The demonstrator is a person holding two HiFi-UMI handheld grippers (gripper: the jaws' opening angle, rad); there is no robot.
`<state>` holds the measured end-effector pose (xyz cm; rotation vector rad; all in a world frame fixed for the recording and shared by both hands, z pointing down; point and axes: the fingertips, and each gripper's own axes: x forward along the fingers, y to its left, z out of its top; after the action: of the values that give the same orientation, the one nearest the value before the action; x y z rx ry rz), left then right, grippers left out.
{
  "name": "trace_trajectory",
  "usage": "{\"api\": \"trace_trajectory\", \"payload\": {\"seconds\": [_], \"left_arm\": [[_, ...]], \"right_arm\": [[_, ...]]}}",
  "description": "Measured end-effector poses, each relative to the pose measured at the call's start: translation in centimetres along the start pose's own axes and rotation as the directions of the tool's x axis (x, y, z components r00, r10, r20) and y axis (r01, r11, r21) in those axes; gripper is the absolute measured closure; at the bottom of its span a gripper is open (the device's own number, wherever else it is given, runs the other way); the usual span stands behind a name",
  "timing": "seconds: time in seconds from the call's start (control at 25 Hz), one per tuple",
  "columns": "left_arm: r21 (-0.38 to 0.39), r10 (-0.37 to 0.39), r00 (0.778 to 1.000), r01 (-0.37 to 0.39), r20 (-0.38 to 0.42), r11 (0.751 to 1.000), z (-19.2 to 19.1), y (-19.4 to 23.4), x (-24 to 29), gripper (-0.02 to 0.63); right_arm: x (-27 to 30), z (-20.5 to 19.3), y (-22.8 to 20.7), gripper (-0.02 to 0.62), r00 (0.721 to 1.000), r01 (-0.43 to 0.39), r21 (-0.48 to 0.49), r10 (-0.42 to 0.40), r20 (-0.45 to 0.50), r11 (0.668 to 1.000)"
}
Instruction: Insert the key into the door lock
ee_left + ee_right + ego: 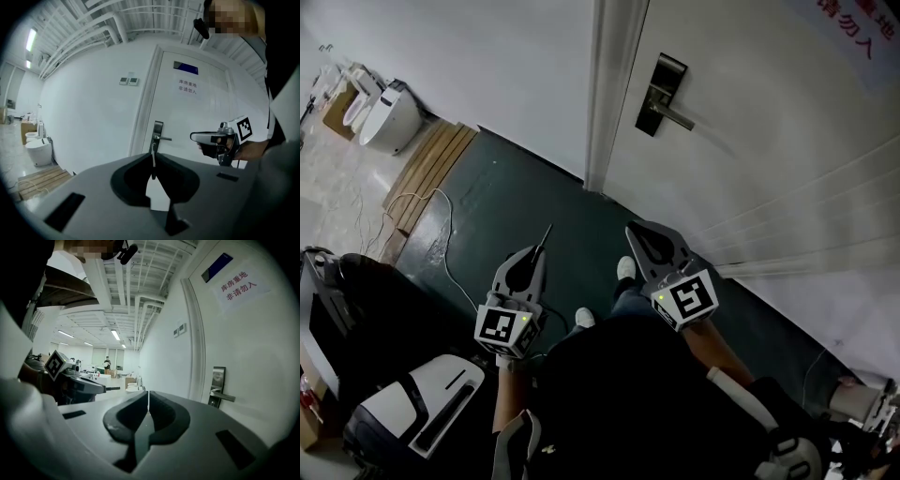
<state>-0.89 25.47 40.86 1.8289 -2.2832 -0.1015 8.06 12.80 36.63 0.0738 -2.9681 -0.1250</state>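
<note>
The thin silver metal key (153, 168) stood pinched between the closed jaws of the left gripper (153, 157), its teeth too small to make out. The silver rectangular door lock (157, 136) on the white door (769, 141) sat well apart from it, keyhole indiscernible. The right gripper (148, 397) had its jaws pressed together, empty.

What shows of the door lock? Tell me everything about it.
The door lock is a tall rectangular metal plate, grey and silvery, fixed to the white door near its frame-side edge. A straight lever handle sticks out level from its lower half, pointing away from the frame. Nothing touches it.
</note>
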Motion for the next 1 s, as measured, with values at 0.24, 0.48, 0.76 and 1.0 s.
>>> {"api": "trace_trajectory", "payload": {"seconds": [0.24,0.48,0.76,1.0], "left_arm": [[-0.059,0.022,1.000,-0.021,0.005,0.998,0.5,1.9,5.4,0.578],[-0.068,0.008,0.999,-0.010,-0.040,0.998,0.4,1.4,11.3,0.578],[-0.131,0.113,0.992,-0.120,-0.063,0.984,0.3,2.2,15.9,0.578],[-0.229,0.198,0.978,-0.207,-0.063,0.951,0.7,2.6,18.5,0.578]], "right_arm": [[3.4,0.5,-4.4,0.578,0.999,-0.043,-0.015,0.043,-0.001,0.999],[6.2,0.2,-9.6,0.578,0.996,-0.087,-0.015,0.087,-0.019,0.996],[8.9,-0.3,-14.4,0.578,0.987,-0.159,-0.006,0.159,-0.024,0.987],[10.5,-0.3,-17.0,0.578,0.974,-0.225,-0.012,0.225,-0.038,0.974]]}}
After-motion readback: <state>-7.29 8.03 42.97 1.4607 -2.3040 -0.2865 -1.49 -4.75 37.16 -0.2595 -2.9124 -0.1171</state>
